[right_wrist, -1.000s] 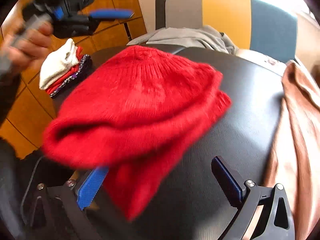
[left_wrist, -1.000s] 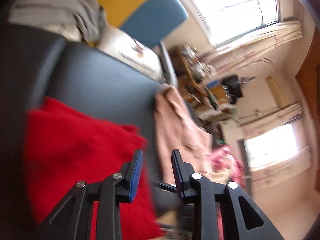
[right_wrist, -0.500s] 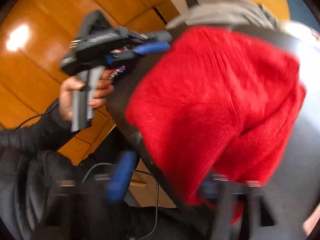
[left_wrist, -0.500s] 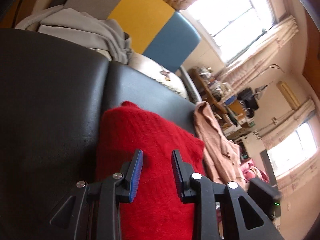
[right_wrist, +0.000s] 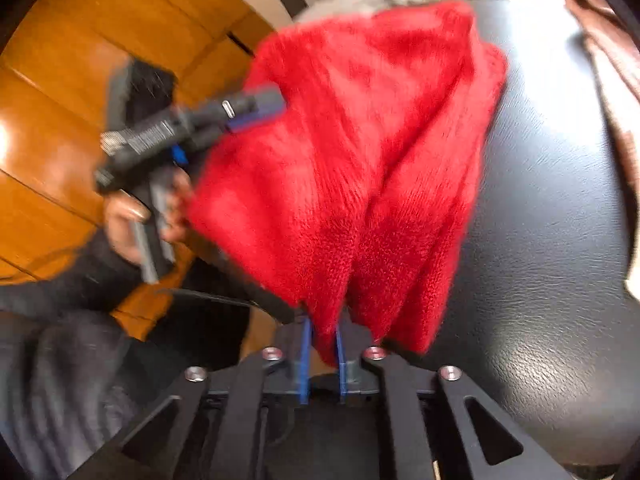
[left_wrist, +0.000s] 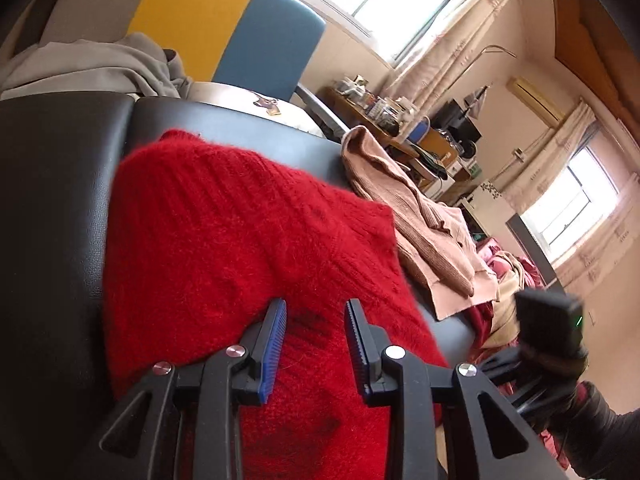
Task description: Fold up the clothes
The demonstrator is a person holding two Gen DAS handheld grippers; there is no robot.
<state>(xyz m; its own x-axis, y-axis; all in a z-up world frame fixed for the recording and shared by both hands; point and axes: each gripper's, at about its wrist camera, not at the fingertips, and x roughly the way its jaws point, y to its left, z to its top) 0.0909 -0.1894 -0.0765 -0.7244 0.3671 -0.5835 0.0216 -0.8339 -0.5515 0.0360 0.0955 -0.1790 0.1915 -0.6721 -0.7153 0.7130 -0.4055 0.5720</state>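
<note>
A folded red knit sweater (left_wrist: 248, 232) lies on a black padded surface (left_wrist: 52, 200). My left gripper (left_wrist: 315, 308) hovers low over the sweater's near edge. Its blue pads stand apart, and only the flat knit shows between them. In the right wrist view the left gripper (right_wrist: 260, 106) reaches the sweater's (right_wrist: 360, 140) left edge, held by a hand (right_wrist: 128, 220) in a dark sleeve. My right gripper (right_wrist: 323, 328) is shut on the sweater's near corner, and the red cloth is bunched between its narrow blue pads.
A tan cardigan (left_wrist: 420, 216) lies on the right part of the surface and hangs over its edge. A grey garment (left_wrist: 100, 64) is heaped at the back, against a yellow and blue chair back (left_wrist: 240, 24). Wooden panels (right_wrist: 60, 140) stand to the left, and a cluttered desk (left_wrist: 384, 108) beyond.
The right gripper went from wide open to shut on the sweater's corner. The left gripper came down from above to the sweater's edge and rolled more upright.
</note>
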